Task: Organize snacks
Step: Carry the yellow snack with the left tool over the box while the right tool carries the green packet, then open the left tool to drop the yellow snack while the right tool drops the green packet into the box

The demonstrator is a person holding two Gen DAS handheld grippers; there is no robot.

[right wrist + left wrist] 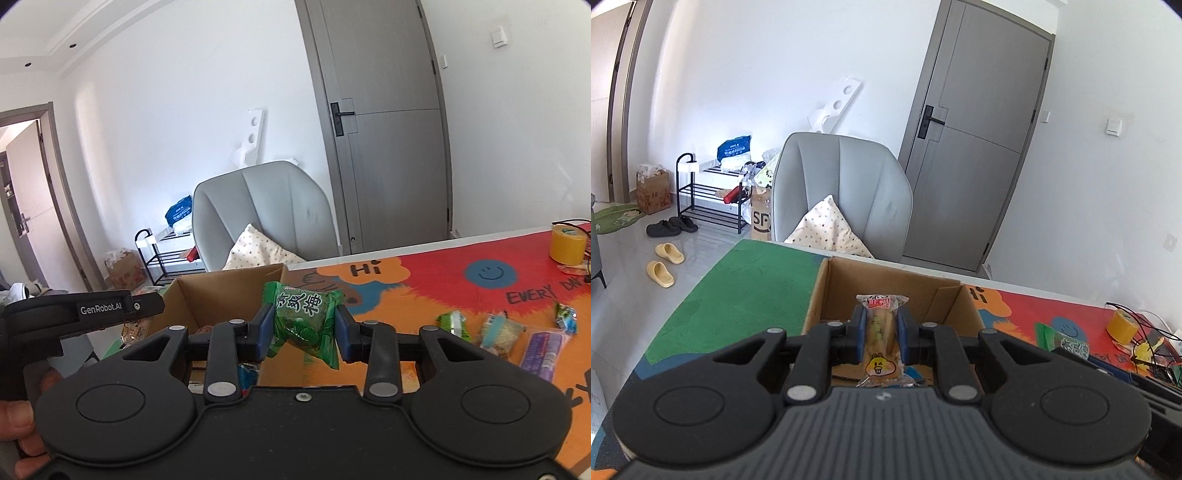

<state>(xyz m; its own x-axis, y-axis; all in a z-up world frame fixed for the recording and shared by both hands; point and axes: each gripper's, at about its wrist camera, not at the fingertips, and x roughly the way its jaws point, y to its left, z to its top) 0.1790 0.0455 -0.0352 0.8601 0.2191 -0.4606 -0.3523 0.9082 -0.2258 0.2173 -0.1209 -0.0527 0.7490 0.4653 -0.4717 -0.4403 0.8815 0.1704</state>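
Now both grippers point forward and somewhat downward toward the far edge of the table, each carrying a snack. In the left wrist view, the left gripper sits at lower centre of the frame with its jaws clenched on a long, narrow wrapped snack, which stands lengthwise between the blue pads; its red-labelled end pokes out past the fingertips, and its cartoon-printed end lies close to the camera. Directly behind it, at centre frame, is the open cardboard box.

In the right wrist view, the right gripper occupies lower centre, its jaws grasping a green candy packet pinched at both sides, hanging above the table just right of the cardboard box. At left of that frame the left gripper's body reaches toward the box, with a person's hand gripping its handle at lower left. More loose snacks lie on the table at right, and a yellow tape roll stands at the far right.
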